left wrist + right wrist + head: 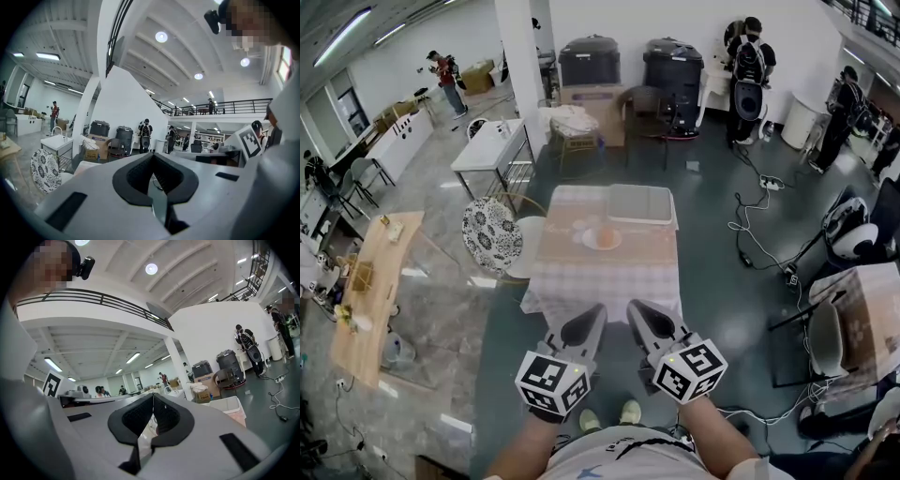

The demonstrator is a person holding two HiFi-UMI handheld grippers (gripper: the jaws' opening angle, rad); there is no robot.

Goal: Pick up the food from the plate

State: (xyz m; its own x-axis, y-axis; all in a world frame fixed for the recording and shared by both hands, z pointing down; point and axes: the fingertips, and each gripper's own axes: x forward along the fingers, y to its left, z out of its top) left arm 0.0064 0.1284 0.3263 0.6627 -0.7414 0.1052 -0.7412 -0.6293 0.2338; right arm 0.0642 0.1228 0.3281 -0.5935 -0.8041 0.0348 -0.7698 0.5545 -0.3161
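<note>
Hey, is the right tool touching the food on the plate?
Apart. The head view shows the right tool, jaws shut and empty, short of the food on the plate, with a stretch of tablecloth plainly between them.

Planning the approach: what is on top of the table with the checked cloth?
A white plate holding pale orange food sits mid-table; a flat grey tray lies behind it at the far end. The cloth hides the tabletop; whether the tray holds anything is unclear.
</note>
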